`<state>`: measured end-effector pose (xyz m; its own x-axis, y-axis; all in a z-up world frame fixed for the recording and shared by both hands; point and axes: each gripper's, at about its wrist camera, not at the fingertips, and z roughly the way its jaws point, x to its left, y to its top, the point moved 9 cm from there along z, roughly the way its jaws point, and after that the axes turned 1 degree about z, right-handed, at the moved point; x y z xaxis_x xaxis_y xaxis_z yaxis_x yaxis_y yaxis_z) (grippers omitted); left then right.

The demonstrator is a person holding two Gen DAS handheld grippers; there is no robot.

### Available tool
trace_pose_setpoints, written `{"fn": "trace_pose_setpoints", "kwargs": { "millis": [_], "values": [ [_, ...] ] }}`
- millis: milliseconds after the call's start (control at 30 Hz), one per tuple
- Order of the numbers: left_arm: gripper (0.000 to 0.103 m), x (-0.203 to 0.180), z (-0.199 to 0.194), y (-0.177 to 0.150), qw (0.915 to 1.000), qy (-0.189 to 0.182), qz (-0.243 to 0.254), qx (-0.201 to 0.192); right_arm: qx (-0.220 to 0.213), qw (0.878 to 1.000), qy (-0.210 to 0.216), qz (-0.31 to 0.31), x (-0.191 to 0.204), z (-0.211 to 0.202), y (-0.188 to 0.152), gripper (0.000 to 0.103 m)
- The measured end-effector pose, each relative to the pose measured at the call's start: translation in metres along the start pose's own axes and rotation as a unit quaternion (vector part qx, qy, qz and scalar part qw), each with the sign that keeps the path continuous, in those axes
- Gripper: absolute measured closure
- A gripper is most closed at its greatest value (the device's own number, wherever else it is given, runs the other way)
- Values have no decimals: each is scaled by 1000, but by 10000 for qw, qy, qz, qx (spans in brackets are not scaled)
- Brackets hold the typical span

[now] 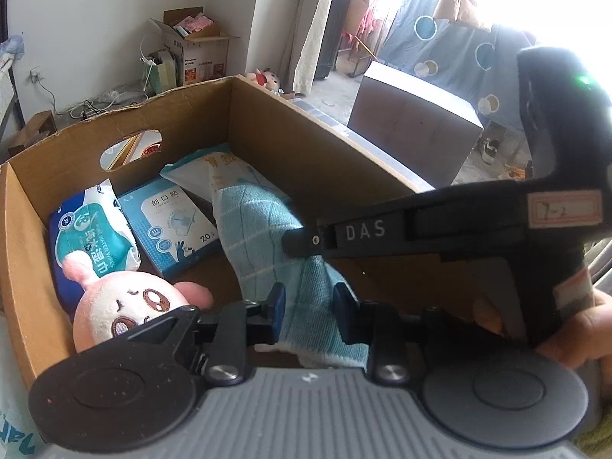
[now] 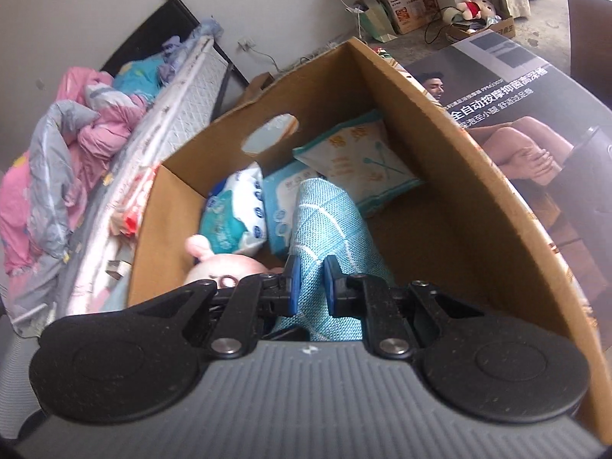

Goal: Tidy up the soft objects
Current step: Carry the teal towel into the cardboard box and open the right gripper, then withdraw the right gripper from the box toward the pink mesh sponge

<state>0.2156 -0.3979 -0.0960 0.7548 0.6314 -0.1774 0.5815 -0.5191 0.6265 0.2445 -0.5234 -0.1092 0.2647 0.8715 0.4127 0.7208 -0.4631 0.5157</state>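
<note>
Both tools are reaching down into the open cardboard box [image 1: 267, 122], where the blue checked cloth [image 1: 264, 225] is hanging between them. The right tool [image 2: 310, 285] is clenching the cloth, its blue pads pressing the bunched fabric from both sides. The left tool [image 1: 309, 313] is standing parted, the cloth's lower end lying between its fingers with gaps showing, so it is not gripping. In the left wrist view the right tool's black body is crossing in front, with the person's hand [image 1: 577, 329] wrapping its handle. Beneath the cloth, on the box floor, a pink plush toy [image 1: 126, 306] is lying nearest, touching a pack of wet wipes [image 1: 95, 237]; just beside that is a blue flat packet [image 1: 172, 225], and a pale pouch [image 2: 363, 160] is leaning in the far corner.
</note>
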Motion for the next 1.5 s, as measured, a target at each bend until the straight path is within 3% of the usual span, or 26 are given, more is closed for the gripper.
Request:
{"fn": "trace_pose_setpoints", "kwargs": {
  "millis": [233,367,433,633,700,800,867,1000,1167,1300,1500],
  "values": [
    [58,14,-5,-5,9996,258,57,82,-196,9923,-892,-836,-14,2,14,89],
    [55,23,-15,-7,9993,364,13,45,-374,9852,-1182,-1187,-14,-3,17,90],
    [54,27,-23,-8,9991,422,-24,6,-527,9793,-1409,-1354,-13,-11,18,84],
    [52,36,-51,-7,9976,637,-27,-258,-583,9888,-738,-1157,6,-31,26,84],
    [48,41,-62,-6,9965,740,-31,-389,-327,9924,-395,-1117,18,-24,23,84],
    [42,49,-78,-8,9938,972,48,-547,437,9942,92,-976,31,4,10,84],
    [40,55,-84,-10,9916,1145,116,-589,869,9919,123,-923,29,25,1,84],
    [37,67,-95,-17,9901,1265,87,-610,1421,9849,-502,-851,5,64,-14,84],
    [34,83,-107,-23,9889,1312,-47,-692,982,9760,-1439,-1307,-1,61,-3,84],
    [33,95,-115,-30,9878,1365,-211,-713,941,9729,-1729,-1212,-10,61,-1,84],
    [29,112,-135,-40,9849,1448,-465,-825,970,9740,-1713,-1124,-11,57,-1,83]
  ]
}}
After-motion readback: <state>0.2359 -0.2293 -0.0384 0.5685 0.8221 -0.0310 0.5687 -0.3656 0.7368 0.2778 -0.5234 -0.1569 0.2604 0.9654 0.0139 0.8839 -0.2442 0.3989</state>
